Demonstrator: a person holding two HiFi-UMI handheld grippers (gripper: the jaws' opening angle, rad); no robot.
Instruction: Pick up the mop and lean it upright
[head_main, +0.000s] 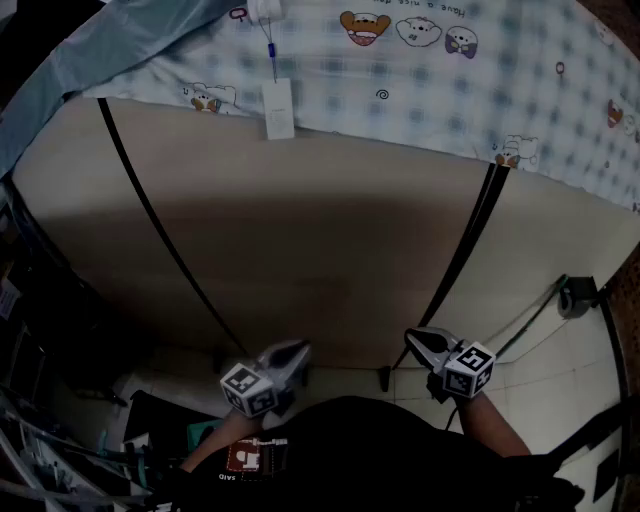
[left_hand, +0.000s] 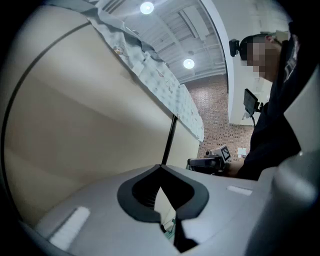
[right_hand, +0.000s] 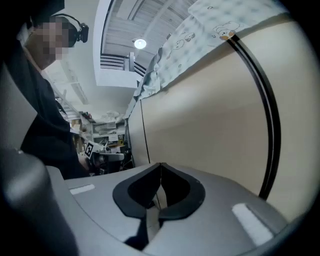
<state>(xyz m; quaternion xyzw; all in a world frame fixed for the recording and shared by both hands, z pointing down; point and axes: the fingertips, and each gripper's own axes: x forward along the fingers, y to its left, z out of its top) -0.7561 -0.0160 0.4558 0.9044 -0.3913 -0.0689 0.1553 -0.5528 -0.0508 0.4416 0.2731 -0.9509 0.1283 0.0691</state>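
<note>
The mop's black handle (head_main: 462, 255) stands slanted against a beige panel (head_main: 320, 230), its lower end near the floor between my two grippers. The same handle rises just beyond my shut jaws in the left gripper view (left_hand: 170, 137) and runs along the right side of the right gripper view (right_hand: 266, 105). My left gripper (head_main: 296, 352) is shut and holds nothing, and it is a little left of the handle's foot. My right gripper (head_main: 414, 340) is also shut and empty, close to the handle's right side. The mop head is not visible.
A thin black line (head_main: 160, 230) crosses the panel's left part. A checked sheet with cartoon animals (head_main: 450, 70) covers the top, with a white tag (head_main: 278, 108) hanging from it. A black device with a cable (head_main: 578, 295) lies on the tiled floor at the right. Clutter (head_main: 60, 450) fills the lower left.
</note>
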